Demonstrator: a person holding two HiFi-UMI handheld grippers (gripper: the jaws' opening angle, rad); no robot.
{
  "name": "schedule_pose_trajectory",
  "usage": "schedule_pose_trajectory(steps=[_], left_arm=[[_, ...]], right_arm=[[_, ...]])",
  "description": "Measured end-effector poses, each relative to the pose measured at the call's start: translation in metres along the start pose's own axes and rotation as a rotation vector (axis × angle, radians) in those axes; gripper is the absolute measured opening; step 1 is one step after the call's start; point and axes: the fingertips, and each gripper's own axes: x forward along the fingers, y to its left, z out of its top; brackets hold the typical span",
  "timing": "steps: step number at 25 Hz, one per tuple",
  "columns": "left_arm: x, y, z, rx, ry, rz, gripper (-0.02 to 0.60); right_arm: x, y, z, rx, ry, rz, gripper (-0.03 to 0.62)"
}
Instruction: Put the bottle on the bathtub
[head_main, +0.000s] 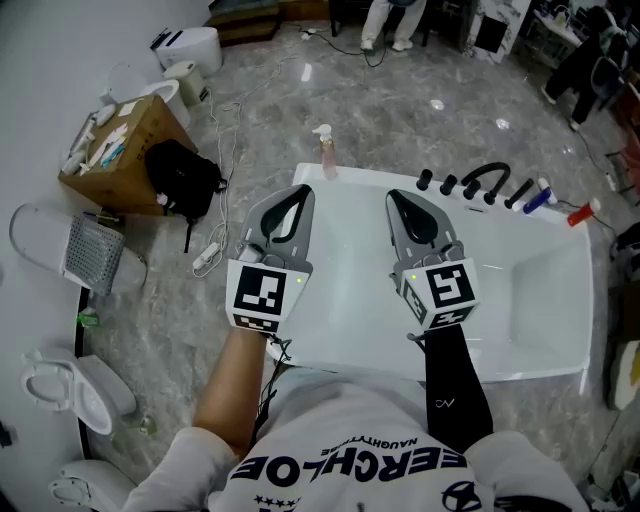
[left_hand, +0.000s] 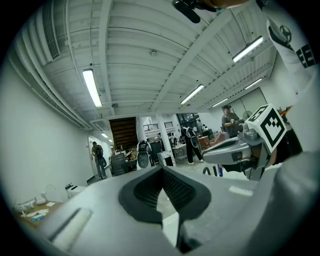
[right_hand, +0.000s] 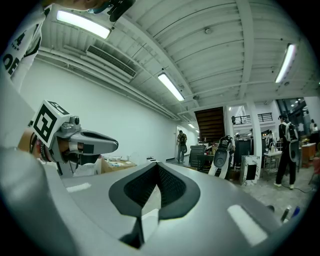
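A small bottle (head_main: 325, 155) of pink liquid with a white pump top stands upright at the far left corner of the white bathtub (head_main: 540, 300). Both grippers hover side by side over the tub's near half, pointing away from me. My left gripper (head_main: 298, 190) is shut with nothing in it, its tip a short way short of the bottle. My right gripper (head_main: 398, 197) is also shut and empty. In the left gripper view the closed jaws (left_hand: 161, 170) point level across the room, with the right gripper's body (left_hand: 245, 147) beside them. The right gripper view (right_hand: 157, 165) shows no bottle.
Black tap fittings (head_main: 470, 185) and a blue and a red item (head_main: 580, 212) line the tub's far rim. On the floor to the left are a cardboard box (head_main: 115, 150), a black bag (head_main: 185, 180), a power strip (head_main: 208, 258), a white basket (head_main: 90, 250) and a toilet (head_main: 75, 385).
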Motion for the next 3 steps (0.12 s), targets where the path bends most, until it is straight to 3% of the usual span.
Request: schedule_pose_trajectory(steps=[3], left_arm=[[-0.0022,0.0000,0.0003,0.003,0.000,-0.001,0.002]], right_arm=[[-0.0016,0.0009,0.0007,0.003,-0.001,-0.001,0.029]])
